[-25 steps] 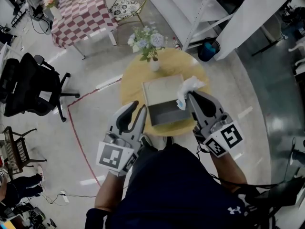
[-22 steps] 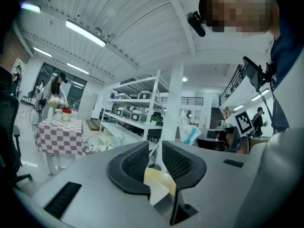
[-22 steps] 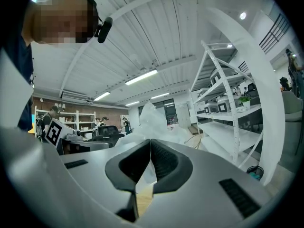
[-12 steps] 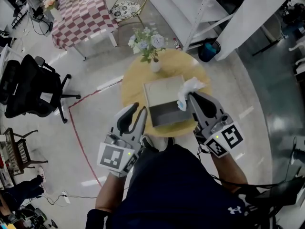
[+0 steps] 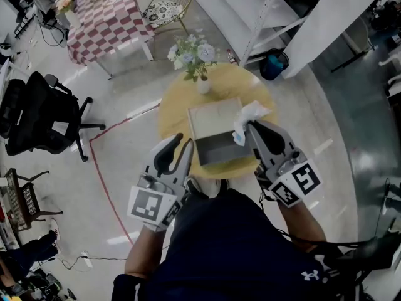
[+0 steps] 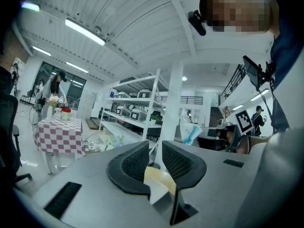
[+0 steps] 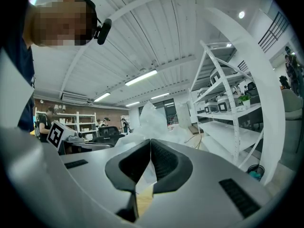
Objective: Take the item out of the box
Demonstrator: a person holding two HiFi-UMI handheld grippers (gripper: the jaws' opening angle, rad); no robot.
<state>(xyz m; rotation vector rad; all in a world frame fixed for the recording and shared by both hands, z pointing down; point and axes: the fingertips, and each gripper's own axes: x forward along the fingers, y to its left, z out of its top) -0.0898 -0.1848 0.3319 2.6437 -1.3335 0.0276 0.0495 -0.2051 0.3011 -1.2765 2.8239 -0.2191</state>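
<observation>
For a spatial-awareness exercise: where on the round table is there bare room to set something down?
Bare wood lies left of the open grey box, up to the round wooden table's rim, and far right, between the white flower vase and the crumpled white item. Crowded: the near edge, around the left gripper and right gripper.

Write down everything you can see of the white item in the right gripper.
The item is white, crumpled and thin-looking, like tissue or film, with a pale blue patch. It sticks up beside the right edge of the grey box, its lower part pinched in the shut right gripper. Nothing else visibly touches it.
</observation>
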